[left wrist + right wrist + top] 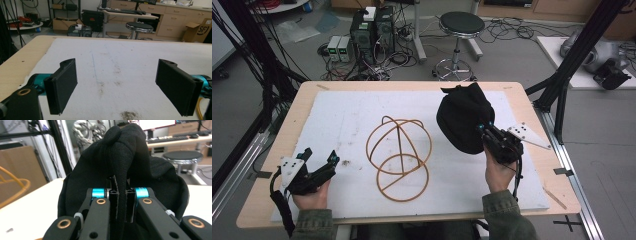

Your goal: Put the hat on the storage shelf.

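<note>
Black hat (125, 162) pinched by its edge between the right gripper (121, 202) jaws

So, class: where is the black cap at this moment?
In the high view, the black cap is at the table's right side, pinched by the right tool, just right of the wire frame.

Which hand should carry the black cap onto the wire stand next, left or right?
Right, most likely. The right gripper is already shut on the black cap, pinching its fabric, with the wire stand just beside it. The left gripper sits open at the table's near left edge, holding nothing.
</note>
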